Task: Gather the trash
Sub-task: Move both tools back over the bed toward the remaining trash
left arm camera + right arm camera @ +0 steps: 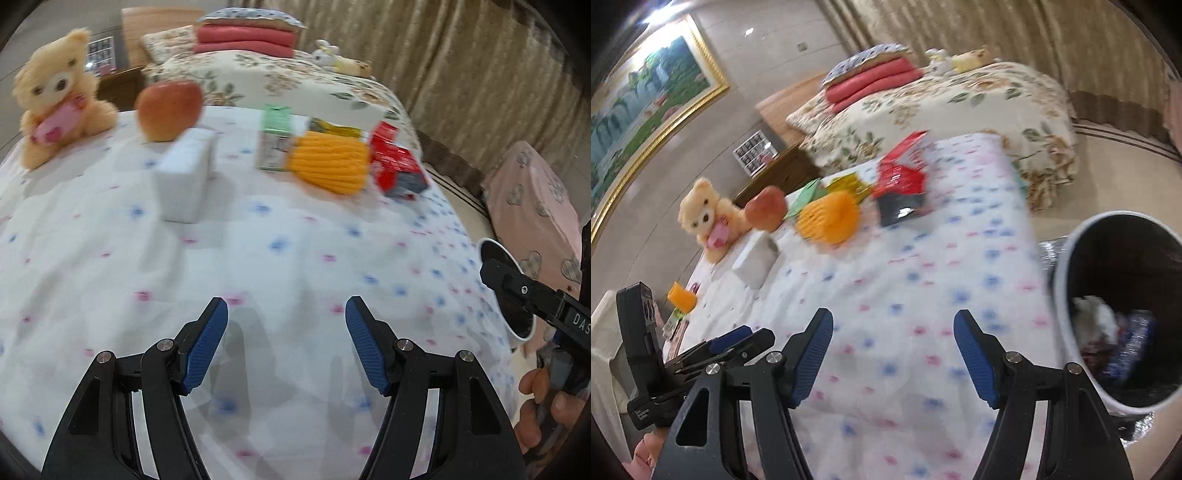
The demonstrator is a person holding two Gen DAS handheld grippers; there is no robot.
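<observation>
Both tongs, the left gripper (287,345) and right gripper (893,356), gape wide and empty over the dotted bedsheet (258,240). Red wrappers (901,177) lie near the far edge; the bin (1071,236) stands beside the bed, before beige curtains (461,74).

White letters "DAS" stand on the black arm of the right gripper (576,317), cut by the frame edge; package print is blurred, unreadable.
</observation>
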